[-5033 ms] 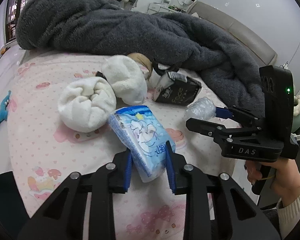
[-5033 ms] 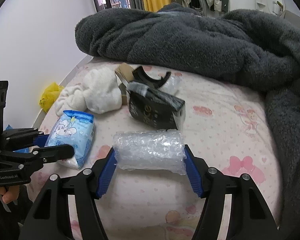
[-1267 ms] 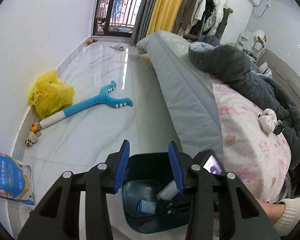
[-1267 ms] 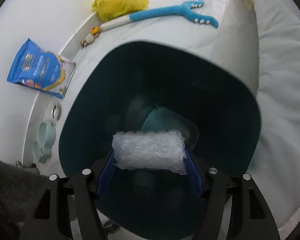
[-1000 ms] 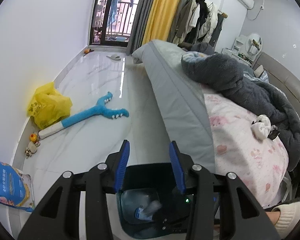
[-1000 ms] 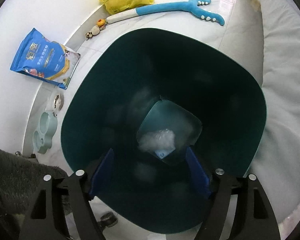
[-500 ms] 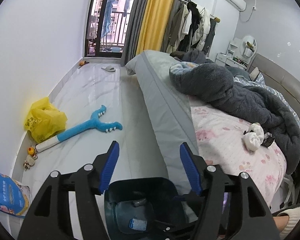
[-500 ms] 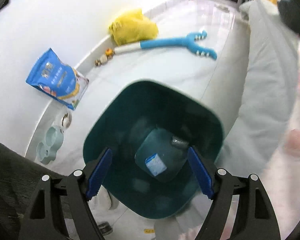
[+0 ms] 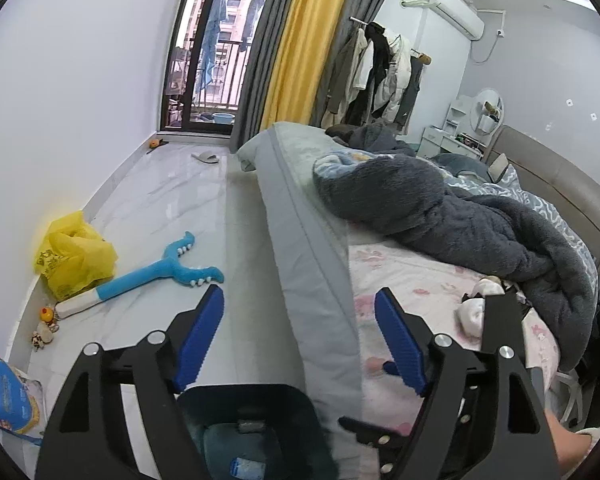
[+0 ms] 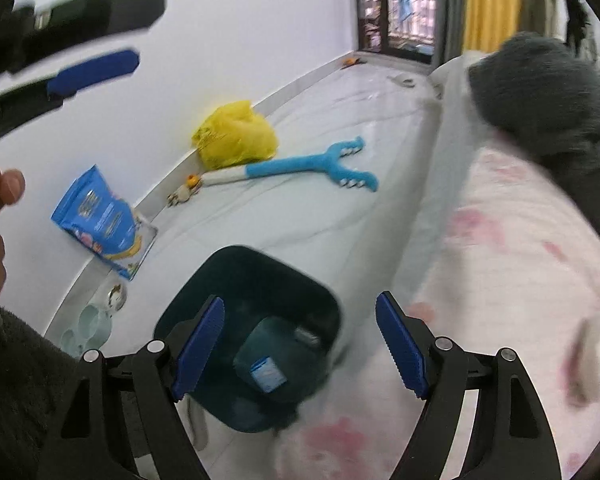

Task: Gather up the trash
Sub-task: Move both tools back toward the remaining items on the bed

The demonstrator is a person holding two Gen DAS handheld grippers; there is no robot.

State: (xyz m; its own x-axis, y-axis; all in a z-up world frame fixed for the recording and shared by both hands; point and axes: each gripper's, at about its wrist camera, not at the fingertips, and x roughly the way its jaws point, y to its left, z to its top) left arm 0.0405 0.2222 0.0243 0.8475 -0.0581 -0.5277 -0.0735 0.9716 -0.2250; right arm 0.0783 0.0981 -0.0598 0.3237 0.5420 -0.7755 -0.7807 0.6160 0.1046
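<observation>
Left tool (image 9: 298,336) just opening wide, empty, right tool (image 10: 300,344) wide, empty, blue packet (image 10: 269,376) seemingly in bin (image 10: 300,280)

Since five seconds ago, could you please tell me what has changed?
Both pieces of trash left the bed: the blue-and-white packet now lies in the dark bin; the bubble wrap dropped in too, not visible now. The left gripper, whose jaws have just been opening, and the right gripper are empty and lifted away. The yellow bag and blue toy stayed put.
</observation>
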